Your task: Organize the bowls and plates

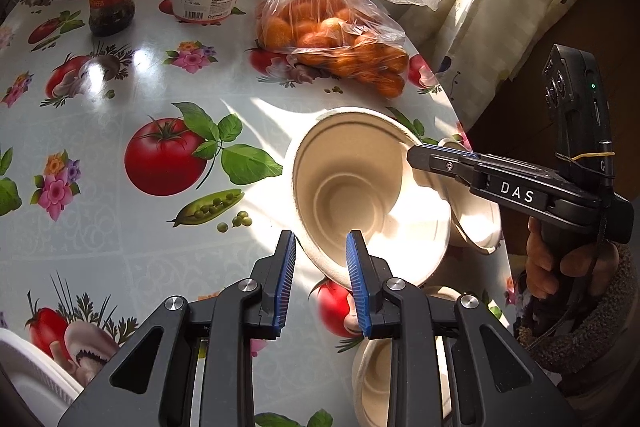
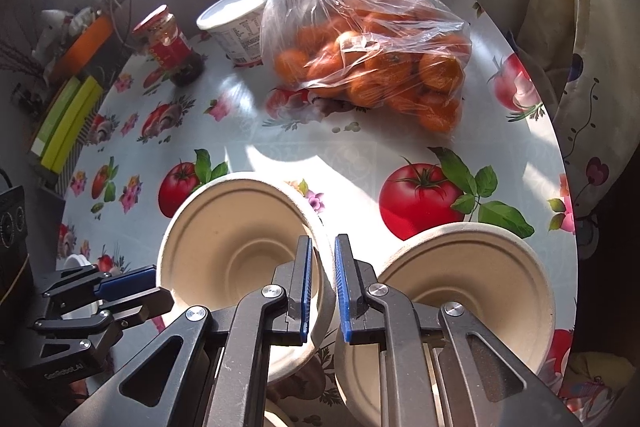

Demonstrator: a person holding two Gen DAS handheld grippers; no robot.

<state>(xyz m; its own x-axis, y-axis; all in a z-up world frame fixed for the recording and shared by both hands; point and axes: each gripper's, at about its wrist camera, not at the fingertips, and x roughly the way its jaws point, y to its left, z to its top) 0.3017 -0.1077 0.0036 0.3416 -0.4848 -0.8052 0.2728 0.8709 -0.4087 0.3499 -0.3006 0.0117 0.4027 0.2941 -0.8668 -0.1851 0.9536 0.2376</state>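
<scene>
Left wrist view shows you the tilted bowl [image 1: 360, 195] at lower centre above the table [image 1: 120, 115], your left gripper [image 1: 320, 241] partly closed across its near rim, your right gripper [image 1: 413, 151] clamped nearly shut on its right rim, beside 1 more bowl [image 2: 472, 267].
</scene>
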